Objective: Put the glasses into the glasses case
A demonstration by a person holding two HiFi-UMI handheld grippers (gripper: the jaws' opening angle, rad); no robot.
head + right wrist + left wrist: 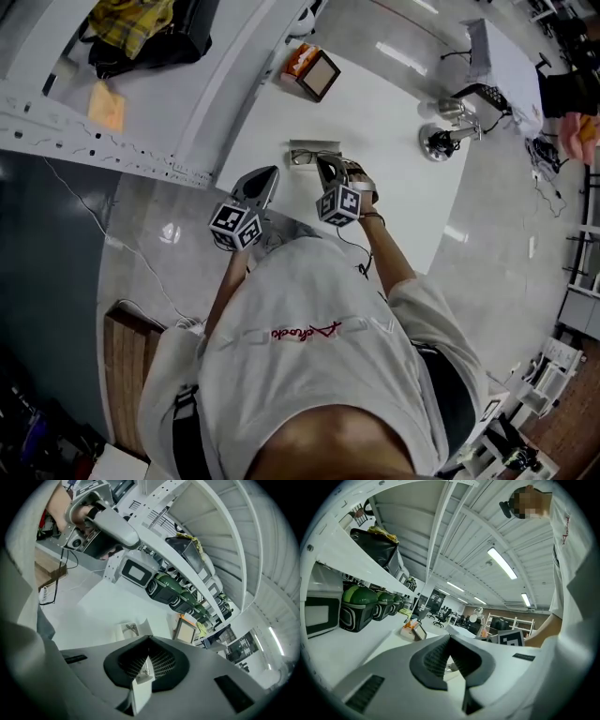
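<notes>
The dark-framed glasses [304,157] lie in an open white glasses case [323,145] at the near edge of the white table [394,187]. In the right gripper view the case [140,626] sits below and ahead with the glasses [131,629] inside. My right gripper [324,163] hangs just above the case, apart from it, jaws shut [149,640]; a small white piece shows low in its gap, and I cannot tell what it is. To the case's left my left gripper [266,175] points about level, shut [450,638] on nothing.
A box with orange contents and a dark framed panel [312,71] stands at the table's far side. A metal lamp base with cables [442,139] is at the right. White shelves on the left carry a black bag [150,37] and green-black bins [358,607].
</notes>
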